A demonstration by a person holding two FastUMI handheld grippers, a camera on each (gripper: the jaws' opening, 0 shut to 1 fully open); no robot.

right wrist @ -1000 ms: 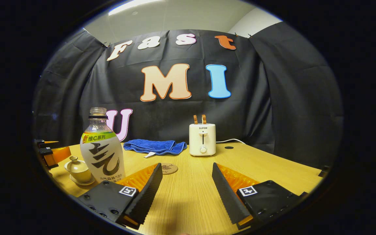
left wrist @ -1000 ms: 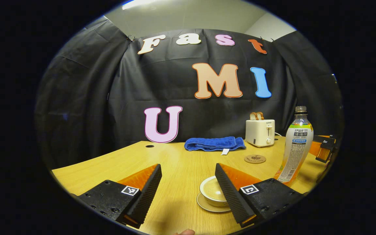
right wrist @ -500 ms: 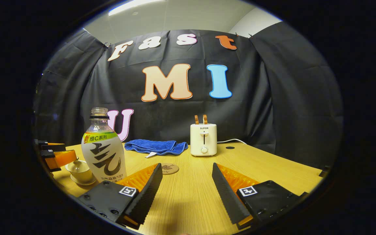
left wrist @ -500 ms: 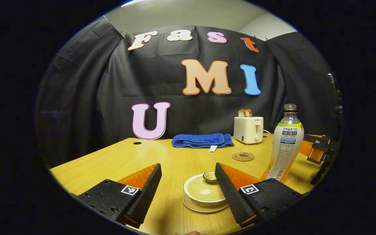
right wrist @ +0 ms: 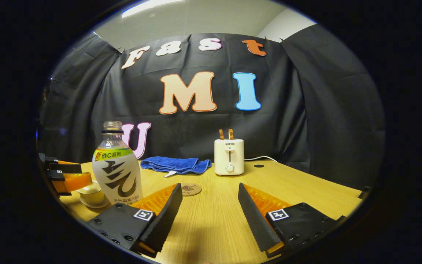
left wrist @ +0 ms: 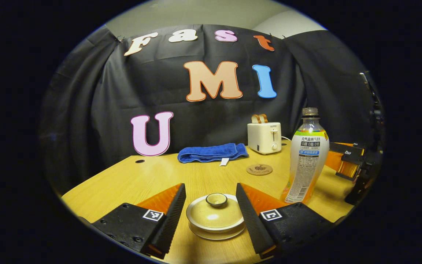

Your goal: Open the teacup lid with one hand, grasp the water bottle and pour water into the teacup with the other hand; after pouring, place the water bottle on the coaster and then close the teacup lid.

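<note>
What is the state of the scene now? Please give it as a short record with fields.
left gripper: open, fingers either side of the teacup, not touching
teacup: on saucer, lid on
lid knob: free
right gripper: open, holds nothing
water bottle: upright on table, uncapped, not grasped
coaster: bare
toaster: at back, beside blue towel

My table (right wrist: pixel 288 183) is pale wood with a fine grain and a soft sheen. The teacup (left wrist: pixel 215 220) and its lid (left wrist: pixel 216 212) look like glazed ceramic, smooth and glossy. The bottle (left wrist: pixel 307 157) is clear plastic under a shiny printed wrap. The towel (left wrist: pixel 213 152) is fuzzy cloth, the toaster (right wrist: pixel 229 157) smooth satin plastic, the coaster (left wrist: pixel 259 169) matt and cork-like. My fingers (left wrist: pixel 170 220) have ribbed matt faces.
</note>
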